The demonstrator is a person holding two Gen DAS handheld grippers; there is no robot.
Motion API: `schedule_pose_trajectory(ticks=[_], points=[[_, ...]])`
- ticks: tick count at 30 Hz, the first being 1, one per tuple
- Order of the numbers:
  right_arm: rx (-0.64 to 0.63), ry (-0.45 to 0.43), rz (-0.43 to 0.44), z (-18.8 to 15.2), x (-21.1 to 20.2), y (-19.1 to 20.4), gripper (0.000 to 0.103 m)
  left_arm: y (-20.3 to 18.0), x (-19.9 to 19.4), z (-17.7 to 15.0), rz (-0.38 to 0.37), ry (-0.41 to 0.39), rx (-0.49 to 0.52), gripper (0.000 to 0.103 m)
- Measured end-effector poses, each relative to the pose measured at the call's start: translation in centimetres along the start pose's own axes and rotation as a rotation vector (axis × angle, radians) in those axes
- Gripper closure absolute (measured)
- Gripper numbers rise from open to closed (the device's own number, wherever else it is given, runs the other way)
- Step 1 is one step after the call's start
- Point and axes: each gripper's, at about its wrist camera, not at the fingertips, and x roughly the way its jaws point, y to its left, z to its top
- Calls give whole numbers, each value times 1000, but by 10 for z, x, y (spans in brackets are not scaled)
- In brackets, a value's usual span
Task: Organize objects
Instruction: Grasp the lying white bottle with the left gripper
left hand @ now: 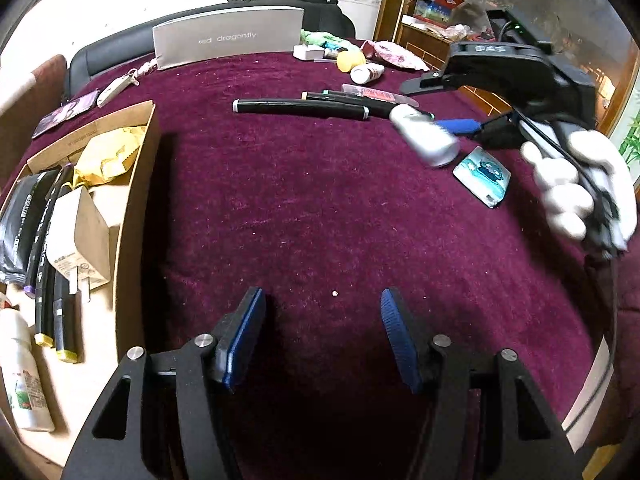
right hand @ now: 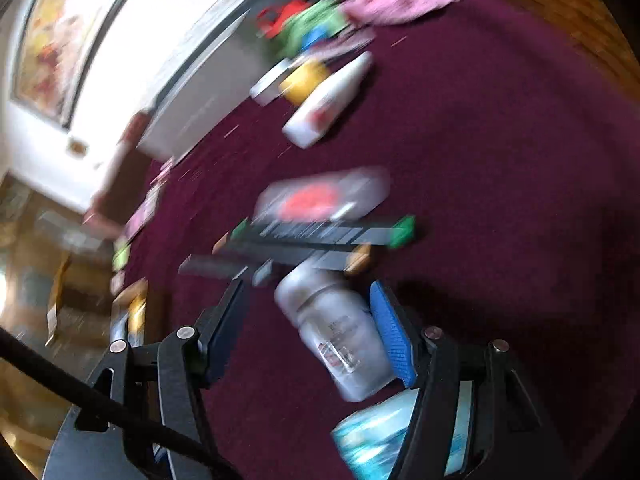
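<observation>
Two claws in play. Left claw (left hand: 322,336) hovers wide and empty over bare maroon worktop (left hand: 304,208), cardboard box (left hand: 136,208) just to its left. Right claw (right hand: 308,332), half open, has the grey bottle (right hand: 340,340) against its right pad; I can't tell if the left pad touches, too blurred. Confirm both pads seat on the body before carrying. Markers (left hand: 300,106) lie beyond, unsorted.
</observation>
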Motion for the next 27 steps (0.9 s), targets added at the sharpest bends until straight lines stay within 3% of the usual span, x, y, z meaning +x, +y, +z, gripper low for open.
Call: schedule_pose_trajectory(ticks=[3, 4, 7, 9, 13, 16, 22, 27], points=[[-80, 110, 140, -25, 6, 22, 40, -4, 2, 1, -3, 3, 21, 39], [-114, 108, 130, -32, 3, 30, 40, -5, 3, 1, -3, 5, 25, 38], [-165, 36, 53, -44, -13, 40, 40, -7, 4, 2, -11, 10, 37, 32], [-164, -22, 14, -47, -27, 38, 40, -9, 7, 2, -31, 21, 58, 20], [-94, -112, 42, -51, -55, 19, 39, -14, 10, 5, -52, 44, 88, 17], [-55, -193, 28, -53, -73, 6, 39, -9, 9, 17, -101, 37, 16, 17], [10, -300, -12, -52, -88, -24, 39, -4, 8, 62, -115, -73, -164, 17], [75, -330, 13, -50, -86, -50, 39, -14, 36, 86, -52, -67, -260, 17]])
